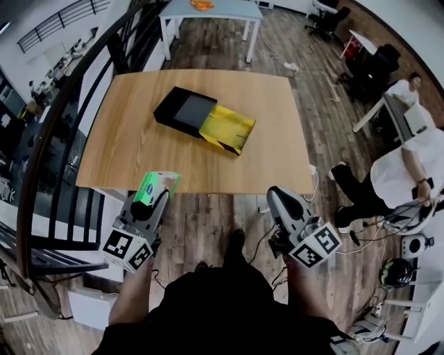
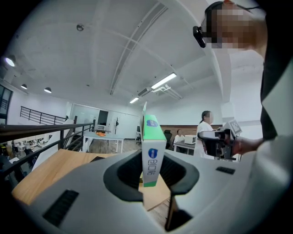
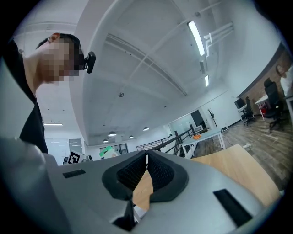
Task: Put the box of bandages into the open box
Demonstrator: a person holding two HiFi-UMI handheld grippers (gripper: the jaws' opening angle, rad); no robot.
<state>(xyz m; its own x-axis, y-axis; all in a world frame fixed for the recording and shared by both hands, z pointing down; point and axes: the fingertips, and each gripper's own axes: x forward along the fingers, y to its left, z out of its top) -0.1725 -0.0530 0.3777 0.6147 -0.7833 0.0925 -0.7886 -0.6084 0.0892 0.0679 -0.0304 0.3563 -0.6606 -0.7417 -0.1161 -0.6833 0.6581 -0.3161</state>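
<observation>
In the head view, the green and white box of bandages point(image 1: 157, 187) is clamped upright between the jaws of my left gripper point(image 1: 161, 195), just short of the table's near edge. The left gripper view shows the same box point(image 2: 153, 141) standing on its narrow side in the left gripper point(image 2: 153, 176). On the wooden table point(image 1: 132, 149) lies the open black box point(image 1: 182, 109), with a yellow flap point(image 1: 227, 129) spread out on its right. My right gripper point(image 1: 277, 195) hangs before the table's near right edge. Its jaws point(image 3: 146, 161) are closed together, holding nothing.
A black stair railing point(image 1: 59, 145) runs along the table's left side. Beyond the table stands a light blue table point(image 1: 208, 10). People sit at desks on the right point(image 1: 409, 170). The floor under me is wood planks, with cables by the table's right corner point(image 1: 316, 182).
</observation>
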